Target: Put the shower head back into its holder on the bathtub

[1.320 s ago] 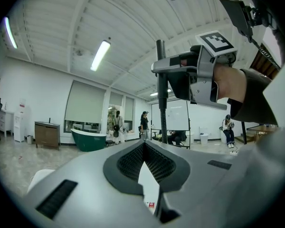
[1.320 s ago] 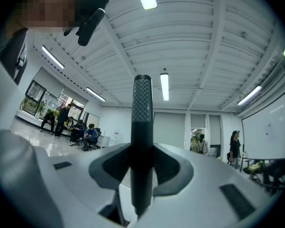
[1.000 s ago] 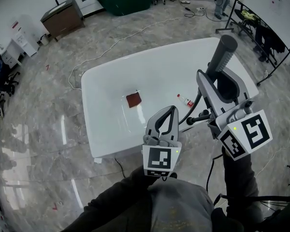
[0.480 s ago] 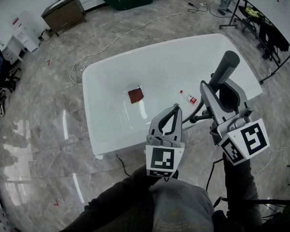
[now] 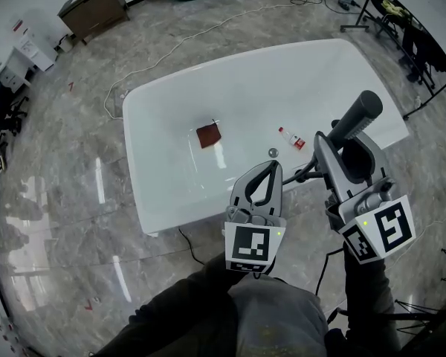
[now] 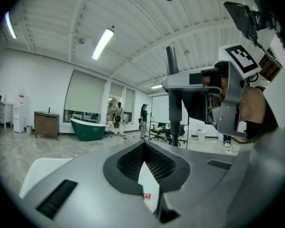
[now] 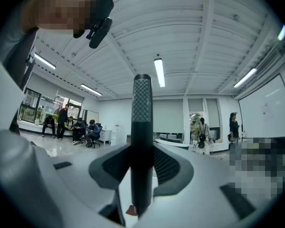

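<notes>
My right gripper (image 5: 342,141) is shut on the dark grey shower head (image 5: 354,120), whose handle sticks up and away over the near right part of the white bathtub (image 5: 163,110). In the right gripper view the textured shower head (image 7: 142,118) stands upright between the jaws of that gripper (image 7: 142,151). A black hose (image 5: 301,175) hangs from it toward the tub's near rim. My left gripper (image 5: 270,166) is shut on nothing just left of it, above the near rim; its tips (image 6: 143,144) meet. I cannot make out the holder.
In the tub lie a red-brown cloth (image 5: 207,135), a small red-labelled bottle (image 5: 291,139) and a metal drain (image 5: 273,152). A white cable (image 5: 171,54) runs over the marble floor behind the tub. A wooden cabinet (image 5: 93,10) stands far left, a black rack (image 5: 409,36) far right.
The right gripper with the shower head has come lower and nearer to me, toward the tub's near right side. The left gripper has hardly moved. The head view has shifted slightly.
</notes>
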A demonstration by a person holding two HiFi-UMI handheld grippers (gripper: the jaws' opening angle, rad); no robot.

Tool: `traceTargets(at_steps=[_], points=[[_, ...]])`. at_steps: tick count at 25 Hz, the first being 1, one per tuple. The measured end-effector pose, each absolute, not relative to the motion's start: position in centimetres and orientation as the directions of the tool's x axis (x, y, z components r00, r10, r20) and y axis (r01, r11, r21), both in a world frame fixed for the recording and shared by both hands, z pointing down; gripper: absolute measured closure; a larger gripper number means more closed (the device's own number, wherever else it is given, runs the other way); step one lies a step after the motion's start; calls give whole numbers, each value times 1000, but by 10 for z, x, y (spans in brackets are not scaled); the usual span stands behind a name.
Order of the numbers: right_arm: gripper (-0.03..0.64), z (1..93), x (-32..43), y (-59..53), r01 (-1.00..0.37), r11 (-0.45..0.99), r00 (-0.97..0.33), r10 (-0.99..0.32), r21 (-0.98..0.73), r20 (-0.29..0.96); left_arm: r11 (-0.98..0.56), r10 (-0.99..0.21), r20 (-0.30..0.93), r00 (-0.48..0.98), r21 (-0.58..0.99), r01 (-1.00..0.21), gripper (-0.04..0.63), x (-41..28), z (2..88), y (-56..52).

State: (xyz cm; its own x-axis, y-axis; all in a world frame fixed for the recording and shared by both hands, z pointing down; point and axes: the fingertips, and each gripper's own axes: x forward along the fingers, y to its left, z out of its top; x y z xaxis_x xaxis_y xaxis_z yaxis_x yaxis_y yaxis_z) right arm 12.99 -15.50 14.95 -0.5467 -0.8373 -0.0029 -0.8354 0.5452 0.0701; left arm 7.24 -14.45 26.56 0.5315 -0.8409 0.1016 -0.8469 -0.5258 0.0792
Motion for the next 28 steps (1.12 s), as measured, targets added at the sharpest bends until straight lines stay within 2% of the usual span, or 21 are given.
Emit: traceTargets(at_steps=[4, 28], points=[[476, 154, 133, -155, -840, 540, -541, -841, 61, -8, -524, -841, 87, 535, 121, -843, 592, 75, 270, -147], [476, 204, 124, -151, -819, 573, -573, -819, 12, 6, -504, -851, 136, 507, 61, -862, 592, 71, 308, -151]])
